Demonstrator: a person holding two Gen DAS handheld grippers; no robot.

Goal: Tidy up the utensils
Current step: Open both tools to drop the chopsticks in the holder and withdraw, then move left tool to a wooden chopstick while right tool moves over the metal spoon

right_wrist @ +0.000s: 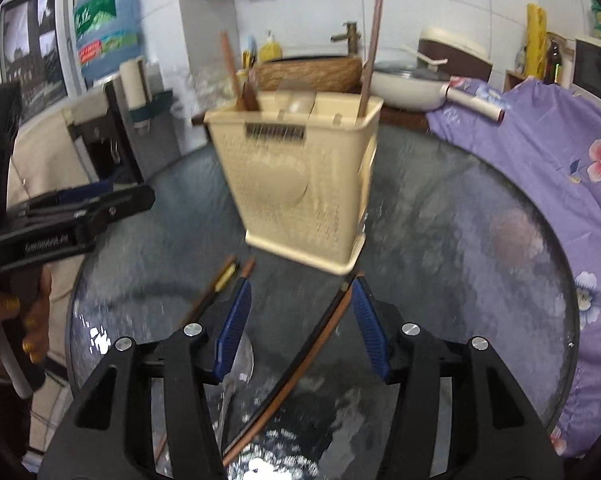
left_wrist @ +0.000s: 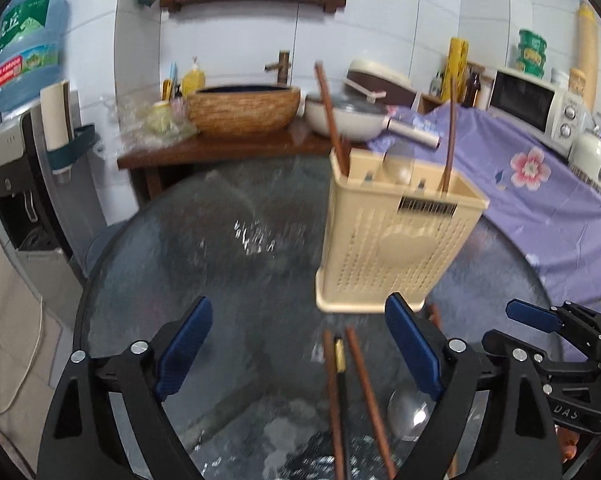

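the left gripper [left_wrist: 298, 350] hangs with its jaws apart, nothing clamped, over loose brown wooden chopsticks [left_wrist: 362, 396] lying flat on the round dark glass table [left_wrist: 220, 248]. just behind them stands a cream perforated plastic utensil holder [left_wrist: 392, 232], holding upright chopsticks and what looks like a spoon, blurred. the right gripper [right_wrist: 298, 322] also gapes, empty, above another chopstick pair [right_wrist: 300, 364]. a metal spoon [right_wrist: 236, 372] is half hidden by its left finger. purple floral cloth [right_wrist: 540, 168] drapes the right.

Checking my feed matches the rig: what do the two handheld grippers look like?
Both the left gripper and right gripper have black angular frames with silver bolts and ribbed blue finger pads. White lettering marks their sides. The hand on the left handle wears yellow nail polish.
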